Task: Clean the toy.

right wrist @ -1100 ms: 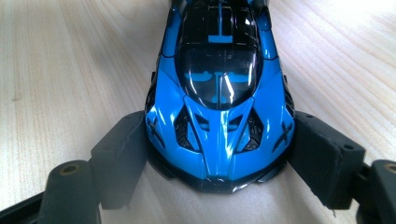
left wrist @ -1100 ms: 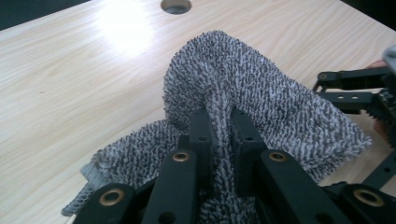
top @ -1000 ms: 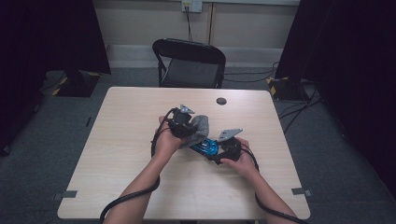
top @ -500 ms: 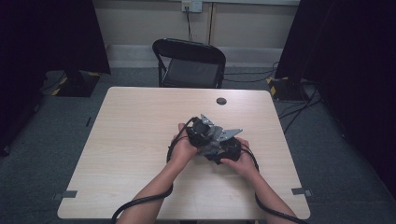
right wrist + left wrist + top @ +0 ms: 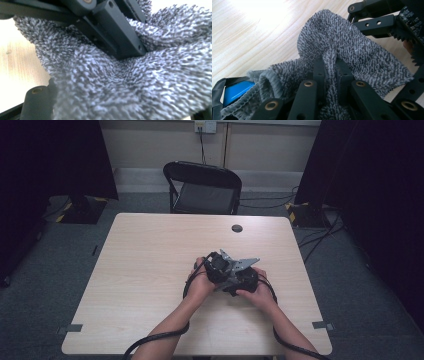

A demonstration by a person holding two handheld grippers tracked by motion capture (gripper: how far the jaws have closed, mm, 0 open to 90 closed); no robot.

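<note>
I have the left claw (image 5: 329,72) pressed together on a ridge of the grey knitted cloth (image 5: 352,47) — a pinched fold runs up between its two black jaws, and the rest of the fabric drapes away ahead of the tips and off to their right, slumping onto the bench (image 5: 249,32). It reads to me as light, soft and limp, with a nubbly terry surface that should not slip under the pads; nothing fragile about it. Being so floppy, it will sag wherever it is not held, so I would take it at an edge or the ribbed hem (image 5: 249,95) that lies low to the left of my jaws, just above something blue (image 5: 235,91), rather than mid-panel.

In the right gripper view the same cloth (image 5: 140,82) bunches right up against the lens, with the left claw's dark jaw bar clamped across it above; whether my right claw (image 5: 239,281) is spread or closed I cannot tell.

Against half a second ago, from above, the two claws stay huddled together right of the bench's centre; a second ago they stood apart, the left claw (image 5: 216,265) further left — so the hands have closed in on the cloth
</note>
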